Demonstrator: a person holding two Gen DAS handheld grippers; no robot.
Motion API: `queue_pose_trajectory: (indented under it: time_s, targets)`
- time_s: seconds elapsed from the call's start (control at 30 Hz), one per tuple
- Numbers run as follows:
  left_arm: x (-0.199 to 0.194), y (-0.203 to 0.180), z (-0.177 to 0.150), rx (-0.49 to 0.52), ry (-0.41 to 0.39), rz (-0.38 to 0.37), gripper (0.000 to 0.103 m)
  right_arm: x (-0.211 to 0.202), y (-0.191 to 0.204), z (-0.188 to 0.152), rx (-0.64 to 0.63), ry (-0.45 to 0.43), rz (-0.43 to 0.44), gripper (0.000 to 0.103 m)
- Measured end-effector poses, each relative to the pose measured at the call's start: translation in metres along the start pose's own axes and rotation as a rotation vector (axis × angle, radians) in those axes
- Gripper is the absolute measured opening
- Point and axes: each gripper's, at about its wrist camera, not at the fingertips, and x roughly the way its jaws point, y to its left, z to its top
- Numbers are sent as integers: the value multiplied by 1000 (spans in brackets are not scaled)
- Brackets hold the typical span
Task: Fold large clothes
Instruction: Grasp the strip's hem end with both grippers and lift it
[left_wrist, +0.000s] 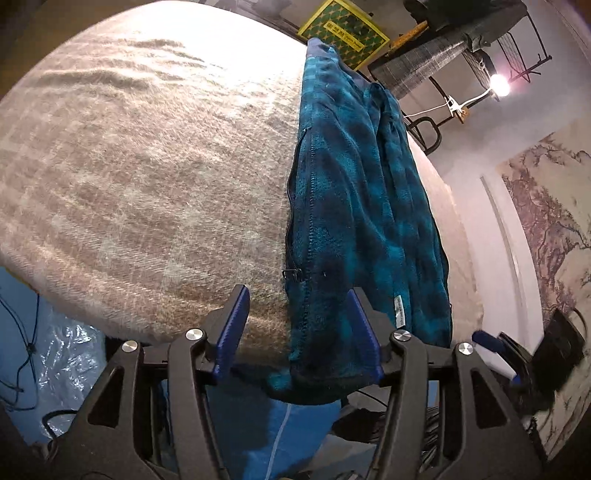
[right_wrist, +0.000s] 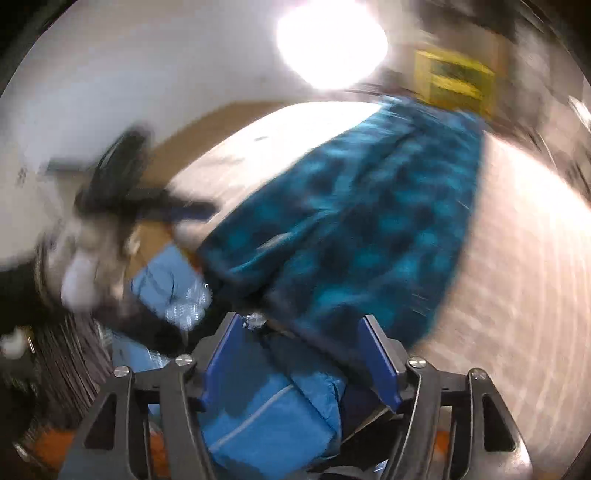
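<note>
Right wrist view motion-blurred: teal-and-navy checked fleece garment (right_wrist: 354, 221) smeared, left tongs (right_wrist: 147, 206) just a dark streak, yellow-framed picture (right_wrist: 454, 81) unreadable.

Showing teal-and-dark-navy checks across the fleece jacket (left_wrist: 354, 206), with a navy collar. Displaying a beige-and-cream woven plaid on the blanket (left_wrist: 129, 177). Carrying blue pads on black frames at the left gripper (left_wrist: 301, 332) and right gripper (right_wrist: 303, 354). Showing a yellow border around a green dotted pattern on the poster (left_wrist: 343, 33).
</note>
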Motion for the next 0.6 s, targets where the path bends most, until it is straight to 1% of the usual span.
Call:
queue_pose_trajectory:
  time_s: [0.03,0.07,0.13,0.17,0.23,0.3,0.37,0.43,0.47,0.5,0.53,0.57,0.6]
  targets:
    - [3,2,1,-4,8,-7,56,-2,-21,-1,93,-8,0,71]
    - [6,3,2,-8,19,-11,56,-2,-35,-3,154,-13,-4,74]
    - [12,7,3,-21,44,-26,56,2,-57,-4,235,-14,5,78]
    - [16,9,3,-30,58,-33,56,7,-69,-6,285,-6,34,78]
    - [23,11,3,-48,83,-55,56,14,-81,-9,341,3,67,78]
    - [28,10,2,-46,98,-70,56,27,-95,-11,409,19,117,79]
    - [29,7,2,-30,99,-78,56,37,-100,-11,456,27,174,80]
    - [32,4,3,-18,106,-88,56,45,-100,-11,468,37,216,79]
    - [32,4,4,-14,107,-92,56,51,-97,-9,457,51,211,71]
    - [32,2,4,-9,108,-92,56,60,-94,-8,437,89,186,58]
    - [33,1,4,-2,115,-94,56,67,-90,-8,414,140,160,32]
    - [34,-1,5,1,124,-102,56,69,-89,-10,396,157,137,27]
    - [35,-2,4,1,136,-117,56,66,-91,-12,396,156,156,23]
